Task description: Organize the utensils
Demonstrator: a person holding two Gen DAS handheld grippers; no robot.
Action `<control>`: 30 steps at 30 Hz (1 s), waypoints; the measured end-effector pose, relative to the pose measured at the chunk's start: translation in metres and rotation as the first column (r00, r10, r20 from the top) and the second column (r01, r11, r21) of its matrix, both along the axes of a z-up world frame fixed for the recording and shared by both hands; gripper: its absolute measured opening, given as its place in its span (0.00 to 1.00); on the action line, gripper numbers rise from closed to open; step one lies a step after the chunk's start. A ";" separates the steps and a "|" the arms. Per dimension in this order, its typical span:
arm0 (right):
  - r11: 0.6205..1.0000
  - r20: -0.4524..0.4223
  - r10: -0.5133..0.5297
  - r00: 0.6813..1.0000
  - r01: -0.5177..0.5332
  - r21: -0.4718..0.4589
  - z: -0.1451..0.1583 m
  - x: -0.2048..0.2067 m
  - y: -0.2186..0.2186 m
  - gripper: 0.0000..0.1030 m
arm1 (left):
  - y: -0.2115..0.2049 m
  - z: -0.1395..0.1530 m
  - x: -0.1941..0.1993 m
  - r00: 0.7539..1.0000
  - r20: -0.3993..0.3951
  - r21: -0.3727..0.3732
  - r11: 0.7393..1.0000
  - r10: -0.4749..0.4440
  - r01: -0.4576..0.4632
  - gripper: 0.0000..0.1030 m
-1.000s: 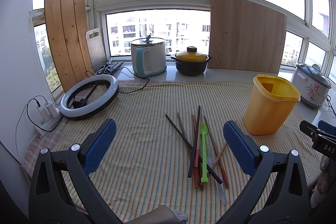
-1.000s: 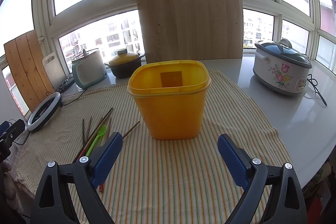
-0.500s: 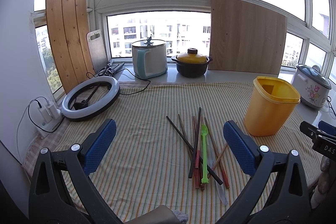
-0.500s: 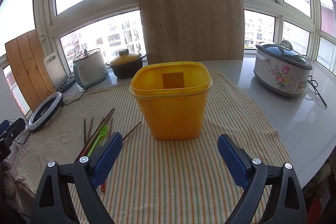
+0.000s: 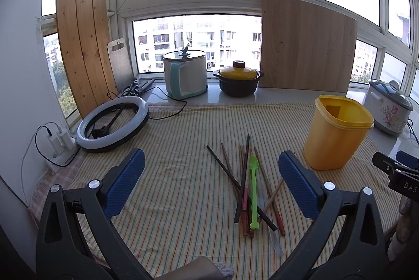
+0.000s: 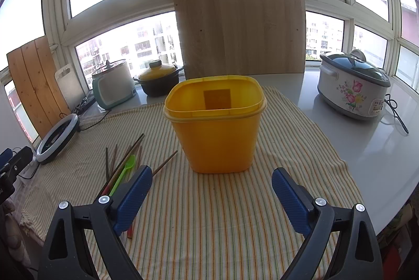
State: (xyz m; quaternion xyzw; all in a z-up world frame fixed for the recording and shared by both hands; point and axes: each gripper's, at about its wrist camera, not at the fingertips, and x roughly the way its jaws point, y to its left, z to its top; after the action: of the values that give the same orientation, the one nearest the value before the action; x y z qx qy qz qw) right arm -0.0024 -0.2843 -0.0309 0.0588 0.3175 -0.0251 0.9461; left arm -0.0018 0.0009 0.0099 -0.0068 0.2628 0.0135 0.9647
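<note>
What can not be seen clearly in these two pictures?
- Yellow container: its bottom inside is hidden by its own front wall, both views.
- Utensil pile: the count is unclear where sticks overlap; in the right wrist view the right tool covers their near ends.

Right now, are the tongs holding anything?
No. The left tongs and right tongs are both open and empty; the chopsticks lie on the cloth.
</note>
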 end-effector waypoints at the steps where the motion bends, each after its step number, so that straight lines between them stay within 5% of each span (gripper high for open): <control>1: 1.000 -0.001 0.000 1.000 0.000 0.000 0.000 0.000 0.000 0.92 | 0.000 0.000 0.000 1.000 -0.001 0.000 1.000 0.000 0.000 1.00; 30: 1.000 -0.026 0.015 1.000 -0.015 0.004 -0.008 0.004 0.004 0.91 | -0.001 -0.012 0.005 0.999 -0.034 0.000 1.000 0.003 -0.003 1.00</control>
State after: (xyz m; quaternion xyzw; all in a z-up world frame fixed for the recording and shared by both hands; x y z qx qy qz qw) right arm 0.0017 -0.2799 -0.0392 0.0577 0.3303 -0.0184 0.9419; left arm 0.0027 -0.0003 -0.0024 -0.0071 0.2790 0.0151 0.9602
